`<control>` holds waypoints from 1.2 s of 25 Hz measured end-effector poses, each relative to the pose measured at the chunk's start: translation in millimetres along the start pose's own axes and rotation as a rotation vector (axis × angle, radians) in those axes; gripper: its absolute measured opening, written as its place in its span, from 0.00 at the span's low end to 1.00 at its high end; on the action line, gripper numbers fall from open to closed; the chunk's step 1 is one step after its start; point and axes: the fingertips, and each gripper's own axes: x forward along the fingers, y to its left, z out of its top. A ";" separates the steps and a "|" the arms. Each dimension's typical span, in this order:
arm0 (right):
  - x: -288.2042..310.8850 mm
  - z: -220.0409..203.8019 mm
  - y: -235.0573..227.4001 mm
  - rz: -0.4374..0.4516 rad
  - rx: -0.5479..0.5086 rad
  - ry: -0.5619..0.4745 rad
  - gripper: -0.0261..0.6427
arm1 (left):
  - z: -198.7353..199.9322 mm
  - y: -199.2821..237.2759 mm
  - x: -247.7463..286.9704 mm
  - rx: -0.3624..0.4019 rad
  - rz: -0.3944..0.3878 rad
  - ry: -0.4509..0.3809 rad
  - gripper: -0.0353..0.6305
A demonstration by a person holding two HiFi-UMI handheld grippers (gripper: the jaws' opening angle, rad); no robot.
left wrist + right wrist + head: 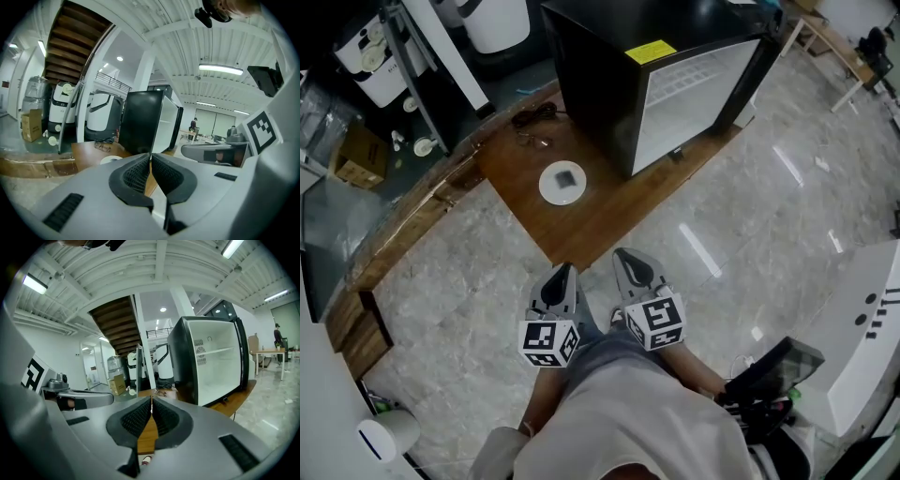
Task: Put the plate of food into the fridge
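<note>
A white plate point(562, 182) with a dark piece of food on it lies on a low wooden platform point(581, 220), left of a black mini fridge point(661, 80) whose white inside shows. The plate's rim point(110, 159) peeks over the left gripper's body, with the fridge point(143, 126) behind it. In the right gripper view the fridge point(211, 362) stands open-fronted ahead. My left gripper point(563, 272) and right gripper point(627, 258) hang side by side over the stone floor, short of the platform's near corner. Both are shut with nothing between the pads.
Glasses and a cable point(532, 127) lie on the platform behind the plate. A cardboard box point(356, 155) and white machines point(492, 23) stand at the back left. A dark glass panel point(328, 225) lies at the left. A white clock face point(867, 337) sits at the right.
</note>
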 end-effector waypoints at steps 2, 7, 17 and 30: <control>25.7 -1.8 -5.5 -0.005 0.040 0.021 0.07 | 3.1 21.4 18.8 0.001 -0.014 0.020 0.09; 100.3 -1.4 -26.5 -0.044 0.160 0.054 0.07 | 14.3 91.7 82.2 0.019 -0.054 0.080 0.09; 295.8 5.9 -38.5 -0.081 0.458 0.062 0.07 | 31.8 250.2 222.8 0.102 -0.217 0.275 0.09; 417.6 -87.5 -107.1 -0.302 0.738 0.170 0.20 | -36.2 358.9 367.8 0.279 -0.411 0.614 0.10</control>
